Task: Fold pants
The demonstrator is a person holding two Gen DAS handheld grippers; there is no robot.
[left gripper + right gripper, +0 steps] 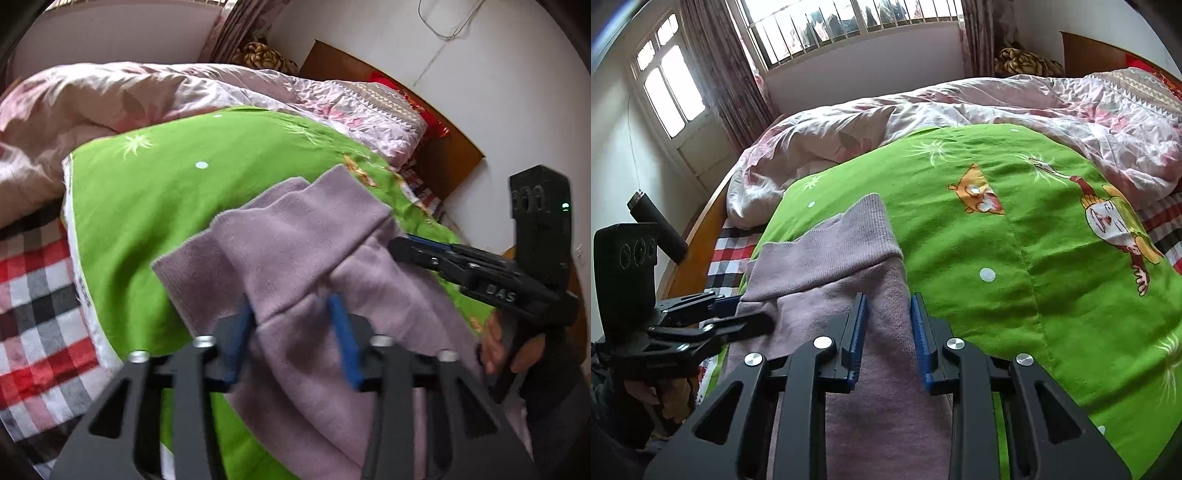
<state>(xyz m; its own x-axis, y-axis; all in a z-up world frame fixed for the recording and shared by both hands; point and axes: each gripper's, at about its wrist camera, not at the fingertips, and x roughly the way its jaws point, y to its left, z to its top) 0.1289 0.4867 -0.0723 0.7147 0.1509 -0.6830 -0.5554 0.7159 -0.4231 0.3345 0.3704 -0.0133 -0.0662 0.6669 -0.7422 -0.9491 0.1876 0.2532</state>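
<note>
Lilac knit pants [295, 240] lie on a green cartoon-print blanket [166, 192] on the bed, ribbed waistband end farthest from me. My left gripper [291, 314] has its blue pads on both sides of a raised fold of the pants just below the waistband, fabric between the jaws. My right gripper [888, 317] straddles the right edge of the pants [849, 258] the same way, fabric between its pads. Each gripper shows in the other's view: the right one [402, 247] at the pants' right edge, the left one [738, 314] at their left edge.
A pink floral duvet [923, 118] is bunched behind the green blanket [1015, 240]. A red, white and black plaid sheet [33, 295] covers the mattress at the left. A wooden headboard [443, 147] and white wall stand at the right; a barred window [849, 22] is beyond the bed.
</note>
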